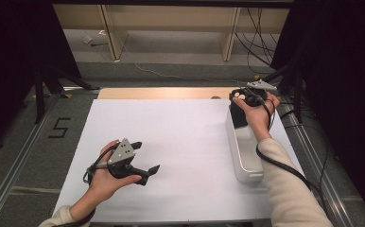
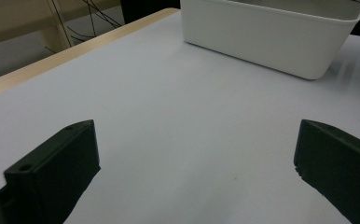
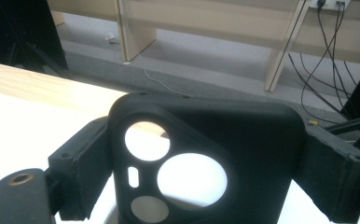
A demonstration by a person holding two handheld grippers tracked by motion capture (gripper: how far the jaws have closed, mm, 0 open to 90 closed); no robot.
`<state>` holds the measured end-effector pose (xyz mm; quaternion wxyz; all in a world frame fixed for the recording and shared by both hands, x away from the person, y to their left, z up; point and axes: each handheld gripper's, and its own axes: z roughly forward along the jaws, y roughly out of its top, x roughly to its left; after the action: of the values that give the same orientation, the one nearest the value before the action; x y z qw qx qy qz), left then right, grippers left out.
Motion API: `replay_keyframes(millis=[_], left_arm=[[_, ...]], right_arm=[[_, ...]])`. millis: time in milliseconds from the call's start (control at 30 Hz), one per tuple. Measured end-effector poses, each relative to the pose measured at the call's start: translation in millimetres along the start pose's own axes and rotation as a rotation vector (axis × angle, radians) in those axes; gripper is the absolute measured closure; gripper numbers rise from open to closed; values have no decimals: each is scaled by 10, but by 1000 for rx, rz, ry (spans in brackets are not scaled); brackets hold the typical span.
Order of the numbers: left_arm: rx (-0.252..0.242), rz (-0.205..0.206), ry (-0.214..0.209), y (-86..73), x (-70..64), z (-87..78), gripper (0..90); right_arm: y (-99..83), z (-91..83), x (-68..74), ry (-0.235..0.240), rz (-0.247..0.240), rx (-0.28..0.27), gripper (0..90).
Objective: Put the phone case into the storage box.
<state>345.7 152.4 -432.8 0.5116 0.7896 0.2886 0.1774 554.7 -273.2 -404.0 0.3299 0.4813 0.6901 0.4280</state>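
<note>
A black phone case (image 1: pixel 238 116) with round camera cut-outs hangs upright over the far end of a long white bin (image 1: pixel 245 163). My right gripper (image 1: pixel 243 100) is shut on the case, high at the table's right. In the right gripper view the case (image 3: pixel 248 135) fills the space between the two jaws of that gripper (image 3: pixel 208 168), one pressing each side. My left gripper (image 1: pixel 147 156) rests low at the front left of the white table top, open, with nothing between its jaws. The left gripper view has that gripper (image 2: pixel 197 158) over bare white surface, with the bin (image 2: pixel 271 42) farther off.
A white sheet (image 1: pixel 180 137) covers the table, with a strip of bare wood (image 1: pixel 161 93) along the far edge. Beyond it are a grey floor, wooden shelf legs (image 1: pixel 110 33) and loose cables (image 1: pixel 258 42). Metal rails (image 1: pixel 15 165) run along both sides.
</note>
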Motion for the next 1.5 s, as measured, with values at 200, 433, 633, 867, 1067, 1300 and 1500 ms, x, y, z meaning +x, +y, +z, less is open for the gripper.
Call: replay_keyframes(millis=[200,433,633,867,1067,1300,1500], left_arm=[[-1,0,1,1,-1,-2,0],[0,1,1,0,0,-1,0],[0,1,1,1,-1,-2,0],[0,1,1,1,0,-2,0],[0,2,1,1,0,-1,0],[0,2,0,1,-1,0,0],[1,0,0,0,-2,0,0]], right_arm=[[-5,5,0,-2,4,5,137],[-12,11,0,-2,5,11,137],[-18,19,5,-6,2,10,135],[-21,22,11,-8,-6,9,131],[-21,23,14,-8,-16,8,128],[-18,22,21,-14,-33,-1,119],[-17,27,22,-12,-44,-5,62]])
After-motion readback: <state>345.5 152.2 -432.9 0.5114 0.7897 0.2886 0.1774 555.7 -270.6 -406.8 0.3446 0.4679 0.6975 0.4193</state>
